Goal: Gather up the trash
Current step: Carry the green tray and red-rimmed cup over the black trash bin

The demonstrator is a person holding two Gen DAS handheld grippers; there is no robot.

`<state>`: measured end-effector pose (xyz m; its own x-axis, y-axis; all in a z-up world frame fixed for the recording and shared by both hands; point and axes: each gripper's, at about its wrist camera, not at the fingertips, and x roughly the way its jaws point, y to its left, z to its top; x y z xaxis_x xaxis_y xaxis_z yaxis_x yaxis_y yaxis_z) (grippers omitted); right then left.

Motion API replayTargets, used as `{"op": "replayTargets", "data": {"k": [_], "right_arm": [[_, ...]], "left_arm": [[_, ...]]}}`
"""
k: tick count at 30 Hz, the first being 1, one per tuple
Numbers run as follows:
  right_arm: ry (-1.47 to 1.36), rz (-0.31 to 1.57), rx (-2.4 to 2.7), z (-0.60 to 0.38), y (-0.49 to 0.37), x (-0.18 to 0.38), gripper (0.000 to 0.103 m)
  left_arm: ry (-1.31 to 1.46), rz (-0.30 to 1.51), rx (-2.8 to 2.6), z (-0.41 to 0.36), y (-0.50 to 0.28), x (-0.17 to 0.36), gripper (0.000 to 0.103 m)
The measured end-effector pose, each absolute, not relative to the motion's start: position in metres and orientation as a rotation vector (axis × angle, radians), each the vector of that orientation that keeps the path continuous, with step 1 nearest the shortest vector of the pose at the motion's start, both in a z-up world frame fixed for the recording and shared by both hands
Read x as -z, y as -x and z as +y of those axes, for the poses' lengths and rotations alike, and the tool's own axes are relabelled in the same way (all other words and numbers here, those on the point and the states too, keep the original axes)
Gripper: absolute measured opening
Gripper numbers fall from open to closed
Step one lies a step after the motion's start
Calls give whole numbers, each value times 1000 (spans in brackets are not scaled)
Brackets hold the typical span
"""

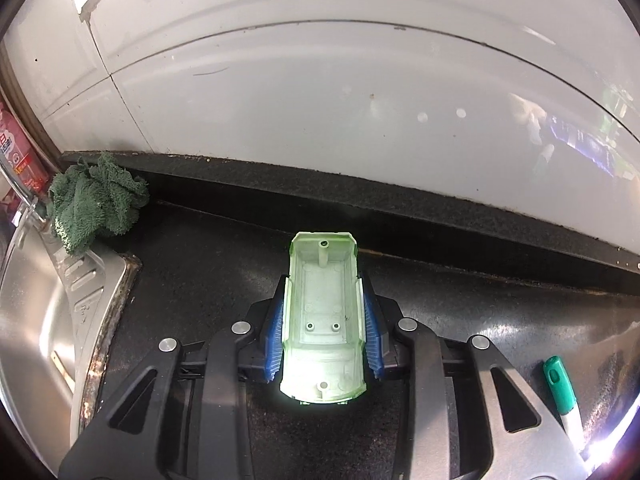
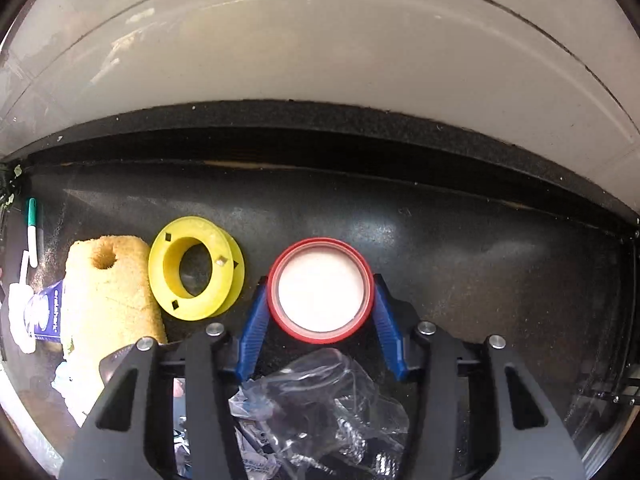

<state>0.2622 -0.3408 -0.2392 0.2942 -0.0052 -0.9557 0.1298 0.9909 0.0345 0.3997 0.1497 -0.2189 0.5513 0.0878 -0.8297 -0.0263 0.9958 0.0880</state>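
Observation:
In the left wrist view a pale green plastic shell [image 1: 322, 312], hollow side up, lies on the black counter [image 1: 200, 272]. My left gripper [image 1: 323, 292] is shut on it, blue pads pressing both long sides. In the right wrist view a red-rimmed round lid [image 2: 320, 289] with a white centre sits on the counter [image 2: 480, 248]. My right gripper [image 2: 318, 290] is shut on it, a blue finger touching each side of the rim. Crumpled clear plastic wrap [image 2: 320, 408] lies under the gripper body.
A green cloth [image 1: 96, 200] sits by the steel sink [image 1: 36, 320] at left. A green-capped marker [image 1: 560, 384] lies at right, the same marker [image 2: 32, 228] far left in the right view. A yellow ring spool [image 2: 196, 268], tan sponge [image 2: 108, 300] and blue-white packet [image 2: 46, 316] lie left of the lid. White wall [image 1: 320, 100] behind.

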Motion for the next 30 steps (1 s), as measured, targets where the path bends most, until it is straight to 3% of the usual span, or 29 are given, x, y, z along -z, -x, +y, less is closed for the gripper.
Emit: {"op": "replayTargets", "data": {"k": [9,19,30], "right_arm": [[-102,1166,88,-341,-246,197,49],[-103,1061,12,-315,-170,122,49],[-82,1037,-68,-285,-52,90,49]], "left_arm": [[-40,971,-56,139,-354,171,32],[-40,980,35,78,-202,102,32],[-77,1006,160,4,-71,97,32]]}}
